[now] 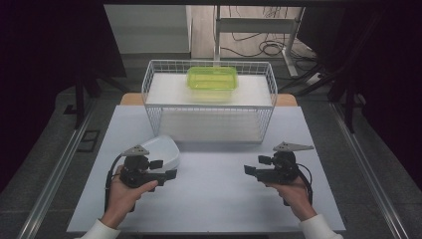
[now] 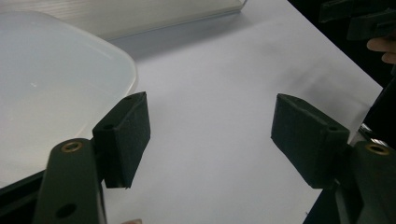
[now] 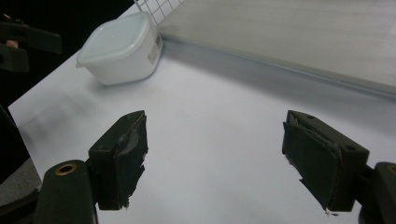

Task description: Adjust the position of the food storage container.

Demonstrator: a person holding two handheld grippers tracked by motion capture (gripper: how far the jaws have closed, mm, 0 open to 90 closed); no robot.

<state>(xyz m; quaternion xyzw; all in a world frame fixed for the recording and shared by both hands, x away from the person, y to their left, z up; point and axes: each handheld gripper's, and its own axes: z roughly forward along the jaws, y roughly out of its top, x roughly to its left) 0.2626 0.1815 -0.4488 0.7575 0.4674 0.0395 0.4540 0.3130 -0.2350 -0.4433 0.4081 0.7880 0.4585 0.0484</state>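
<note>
Now both hands (image 1: 124,191) hold grippers low, jaws apart.

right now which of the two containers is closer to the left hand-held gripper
The white container, on the table just beyond the left hand-held gripper. The green container sits far back, up on the wire rack.

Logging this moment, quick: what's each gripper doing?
Left gripper: open, empty, beside the white container.
Right gripper: open, empty.
</note>
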